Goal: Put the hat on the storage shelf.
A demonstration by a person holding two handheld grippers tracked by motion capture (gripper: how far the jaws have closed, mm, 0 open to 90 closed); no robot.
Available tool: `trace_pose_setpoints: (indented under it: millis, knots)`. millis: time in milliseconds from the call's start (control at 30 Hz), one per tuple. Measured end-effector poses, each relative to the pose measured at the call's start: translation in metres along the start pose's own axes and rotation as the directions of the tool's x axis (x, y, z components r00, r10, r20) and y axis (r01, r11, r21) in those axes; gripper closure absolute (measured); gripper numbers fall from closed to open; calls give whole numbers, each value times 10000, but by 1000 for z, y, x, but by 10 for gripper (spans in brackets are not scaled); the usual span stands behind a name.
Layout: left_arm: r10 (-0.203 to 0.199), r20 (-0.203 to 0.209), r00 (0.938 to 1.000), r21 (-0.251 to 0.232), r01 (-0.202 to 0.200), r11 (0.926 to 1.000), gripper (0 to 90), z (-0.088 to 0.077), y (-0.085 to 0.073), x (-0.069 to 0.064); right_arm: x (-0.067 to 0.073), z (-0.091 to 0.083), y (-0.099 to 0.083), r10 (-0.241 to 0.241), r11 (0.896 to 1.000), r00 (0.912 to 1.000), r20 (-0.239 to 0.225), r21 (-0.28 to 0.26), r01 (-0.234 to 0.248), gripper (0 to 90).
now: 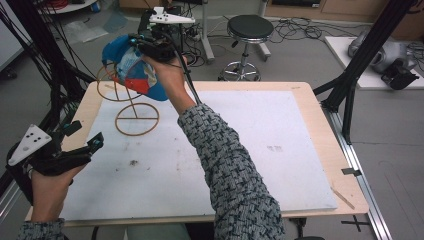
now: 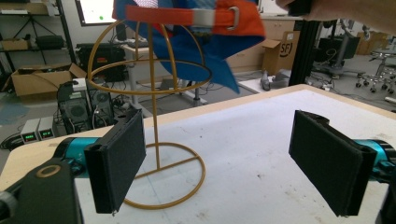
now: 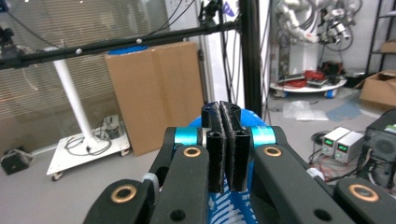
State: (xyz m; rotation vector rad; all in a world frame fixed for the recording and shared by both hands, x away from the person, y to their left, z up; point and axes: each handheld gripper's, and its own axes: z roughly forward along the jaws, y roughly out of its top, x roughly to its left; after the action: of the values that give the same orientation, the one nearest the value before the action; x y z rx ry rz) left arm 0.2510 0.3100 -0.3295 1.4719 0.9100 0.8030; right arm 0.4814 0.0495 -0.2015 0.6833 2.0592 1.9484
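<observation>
Jaws of the right gripper (image 3: 227,140) are pressed together on blue fabric of a cap (image 1: 131,67), held up over the wire hat stand (image 1: 131,102) at the table's (image 1: 305,92) far left corner. The left gripper (image 2: 229,158) has its jaws spread wide, empty, near the table's left edge, facing the stand. The cap's top is cut off in the left gripper view; whether it touches the wire dome is hard to tell.
</observation>
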Motion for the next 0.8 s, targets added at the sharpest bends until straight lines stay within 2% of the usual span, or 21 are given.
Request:
trace_pose_setpoints:
  millis: [200,433,667,800]
  knots:
    - [-22,13,10000,-28,22,10000,189,0,0,0,10,16,-7,-161,9993,9997,-196,338,168,890]
    - [-8,40,10000,-27,8,10000,189,0,1,0,18,32,-16,-140,9976,9990,-419,676,168,889]
    - [-17,79,10000,-50,17,10000,189,0,1,-1,29,44,-25,-513,9912,9969,-597,1186,581,890]
    - [-10,80,10000,-54,10,10000,189,0,1,-1,33,50,-29,-559,9881,9960,-690,1396,652,889]
